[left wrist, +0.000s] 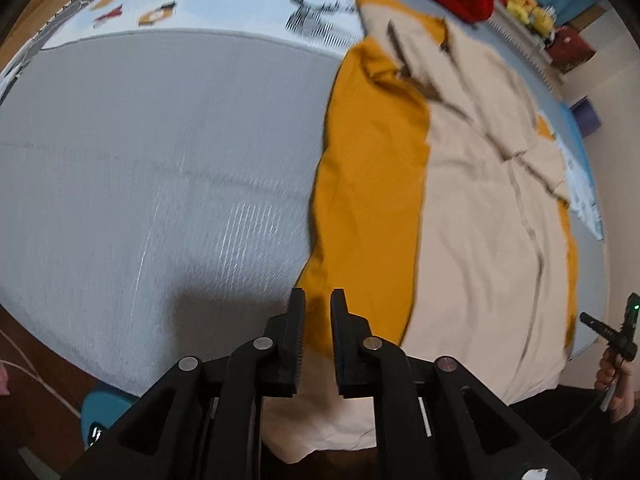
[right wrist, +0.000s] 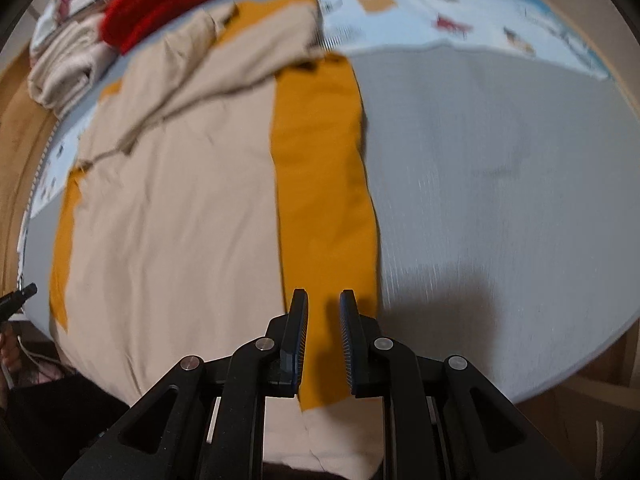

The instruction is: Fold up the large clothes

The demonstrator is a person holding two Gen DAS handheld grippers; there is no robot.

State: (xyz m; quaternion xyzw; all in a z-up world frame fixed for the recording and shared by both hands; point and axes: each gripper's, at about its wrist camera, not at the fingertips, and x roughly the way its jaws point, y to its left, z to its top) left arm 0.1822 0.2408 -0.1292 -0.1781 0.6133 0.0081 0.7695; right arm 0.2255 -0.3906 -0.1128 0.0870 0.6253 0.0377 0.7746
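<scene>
Garment (left wrist: 480, 208), beige over mustard, is lying flat on grey mat (left wrist: 160, 160), filling 12 to 3 o'clock. I'm hovering left gripper (left wrist: 318, 300) and right gripper (right wrist: 324, 300) slightly parted, gripping nothing, lining up the mustard edge to fold.

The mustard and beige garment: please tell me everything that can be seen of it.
The mustard and beige garment is a large soft cloth, beige with mustard bands along both long sides. It lies spread, slightly wrinkled, on the grey surface, its far part folded over. Its near edge hangs past the surface edge. A red knit item lies beyond its far end.
</scene>
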